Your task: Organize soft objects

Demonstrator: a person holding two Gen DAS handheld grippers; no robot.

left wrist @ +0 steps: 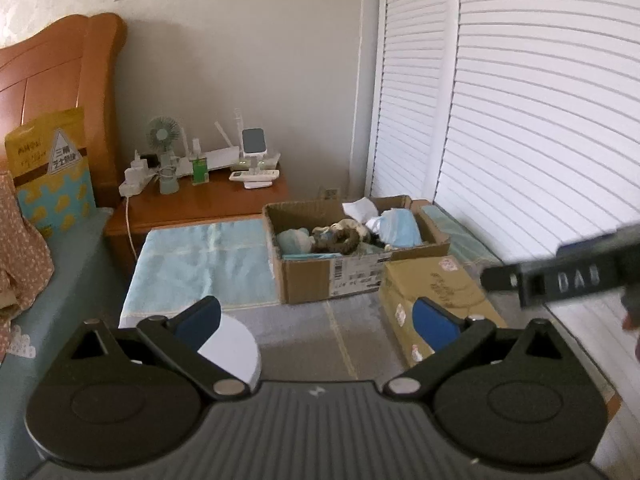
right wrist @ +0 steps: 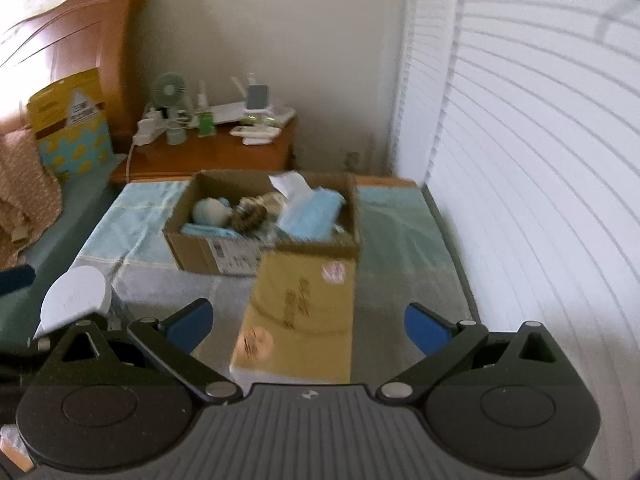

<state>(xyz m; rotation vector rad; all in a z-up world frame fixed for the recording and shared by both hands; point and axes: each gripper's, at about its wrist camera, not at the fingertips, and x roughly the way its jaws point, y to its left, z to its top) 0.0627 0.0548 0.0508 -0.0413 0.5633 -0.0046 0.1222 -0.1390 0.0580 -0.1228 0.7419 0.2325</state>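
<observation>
Far left, the bed with a yellow bag propped against the headboard. Next, the nightstand, fan on top. Left gripper hangs with fingers spread wide, holding nothing, a white round lid just behind its left finger. Centre, the open box sits on the floor mat, soft toys and blue cloth piled inside. A flat brown carton lies right in front. Right gripper is also wide open and empty above that carton. Shutters at far right.
</observation>
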